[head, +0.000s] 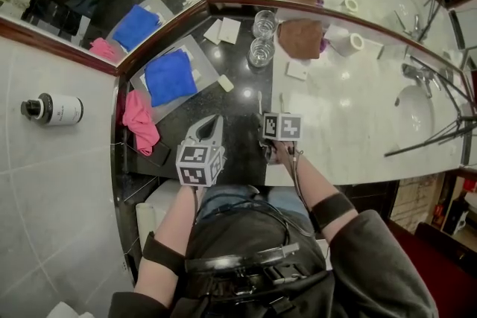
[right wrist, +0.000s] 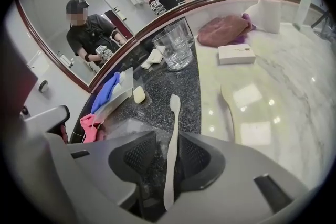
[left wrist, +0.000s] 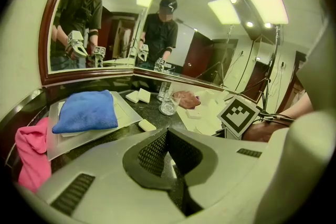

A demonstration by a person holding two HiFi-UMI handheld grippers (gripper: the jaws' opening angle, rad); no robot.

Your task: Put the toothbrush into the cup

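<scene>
The left claw (left wrist: 168, 136) is hovering clenched, jaws together; the right claw (right wrist: 166, 145) is standing released, its jaws straddling the toothbrush (right wrist: 174, 113), which is lying on the dark desk (head: 238, 115) between them, head pointing away; beyond, one tray (head: 195, 48) is carrying one blue cloth (head: 170, 77), one pink cloth (head: 139, 119) lying just beside it; farther off, two glass cups (head: 261, 52) are standing close together by the mirror; print on one white box (right wrist: 236, 53) is showing too small to read.

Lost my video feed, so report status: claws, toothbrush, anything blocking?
Left claw shut, empty. Right claw open, straddling toothbrush flat on dark counter. Nothing between it and nearest glass cup.
</scene>
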